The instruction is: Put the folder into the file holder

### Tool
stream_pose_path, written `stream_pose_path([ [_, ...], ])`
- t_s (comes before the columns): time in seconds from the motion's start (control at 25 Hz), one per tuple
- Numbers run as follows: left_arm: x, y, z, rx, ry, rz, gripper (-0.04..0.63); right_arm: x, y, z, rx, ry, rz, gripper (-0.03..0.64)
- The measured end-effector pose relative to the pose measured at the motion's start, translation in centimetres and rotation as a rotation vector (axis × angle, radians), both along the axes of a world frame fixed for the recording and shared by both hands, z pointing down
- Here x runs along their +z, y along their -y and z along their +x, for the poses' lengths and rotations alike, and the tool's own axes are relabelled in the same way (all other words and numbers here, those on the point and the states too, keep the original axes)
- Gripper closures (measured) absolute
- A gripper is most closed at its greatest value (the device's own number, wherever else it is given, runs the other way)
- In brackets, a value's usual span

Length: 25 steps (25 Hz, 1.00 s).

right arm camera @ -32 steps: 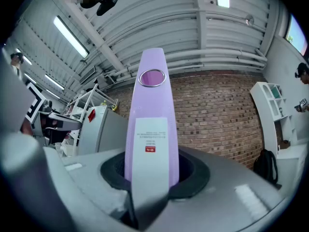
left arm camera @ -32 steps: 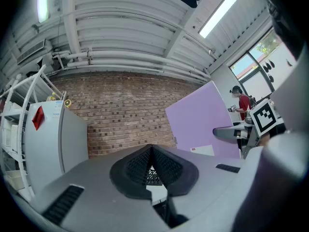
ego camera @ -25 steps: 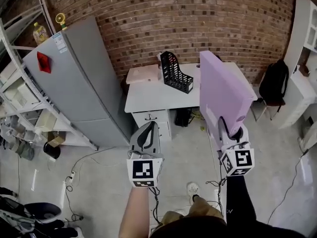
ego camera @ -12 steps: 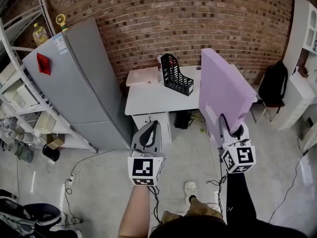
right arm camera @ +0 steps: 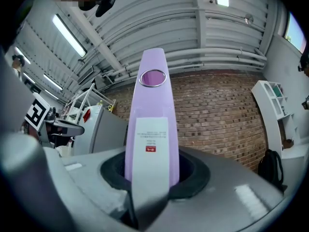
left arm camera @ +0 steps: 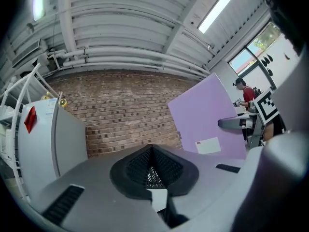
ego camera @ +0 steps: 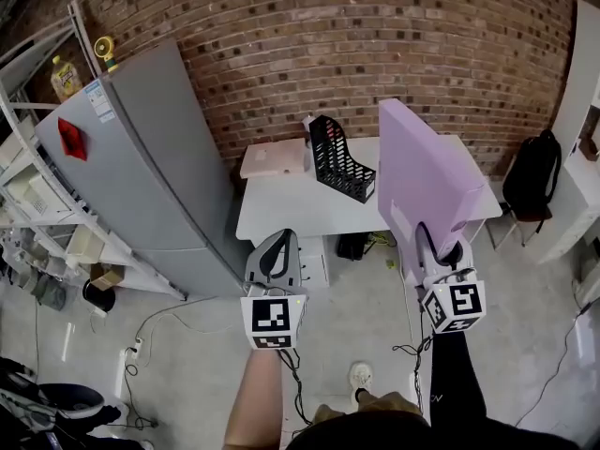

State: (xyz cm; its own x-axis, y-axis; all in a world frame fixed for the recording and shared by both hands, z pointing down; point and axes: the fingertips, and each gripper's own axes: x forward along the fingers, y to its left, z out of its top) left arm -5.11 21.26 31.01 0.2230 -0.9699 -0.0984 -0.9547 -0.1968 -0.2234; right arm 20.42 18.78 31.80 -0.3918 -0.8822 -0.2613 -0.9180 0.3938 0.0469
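Head view: the right tongs point(ego camera: 429, 244) clamp the folder point(ego camera: 422, 172) at its lower edge, long axis upright. The holder point(ego camera: 339, 157) stands on the desk point(ego camera: 281, 209), ahead and left of the folder. The left tongs point(ego camera: 277, 244) are closed.
Left gripper view: jaws together, nothing between them.
Right gripper view: jaws pressed on the folder's spine.

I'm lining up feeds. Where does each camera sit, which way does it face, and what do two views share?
Head view: on the head, facing down at desk, holder; left gripper, right gripper, forearms show.
Left gripper view: on that gripper, facing wall; jaws together, empty.
Right gripper view: on that gripper, facing up along folder; jaws clamp it.
Shared: the folder.
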Motion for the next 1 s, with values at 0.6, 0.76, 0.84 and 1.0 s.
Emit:
stream_pose_path([
  [0.6, 0.2, 12.5, 2.9, -0.019, -0.034, -0.030, 0.591, 0.5, 12.9, 1.8, -0.097, 0.007, -0.004, 0.471],
  [0.76, -0.3, 13.9, 4.1, -0.006, -0.030, -0.018, 0.591, 0.5, 14.3, 2.3, -0.100, 0.001, 0.003, 0.469],
  [0.84, -0.4, 14.3, 4.4, -0.001, -0.034, -0.017, 0.591, 0.5, 14.7, 2.4, -0.105, 0.019, 0.002, 0.469],
  [1.0, -0.4, 15.1, 4.8, 0.014, -0.037, -0.016, 0.591, 0.2, 15.3, 2.3, -0.131, 0.035, 0.007, 0.469],
])
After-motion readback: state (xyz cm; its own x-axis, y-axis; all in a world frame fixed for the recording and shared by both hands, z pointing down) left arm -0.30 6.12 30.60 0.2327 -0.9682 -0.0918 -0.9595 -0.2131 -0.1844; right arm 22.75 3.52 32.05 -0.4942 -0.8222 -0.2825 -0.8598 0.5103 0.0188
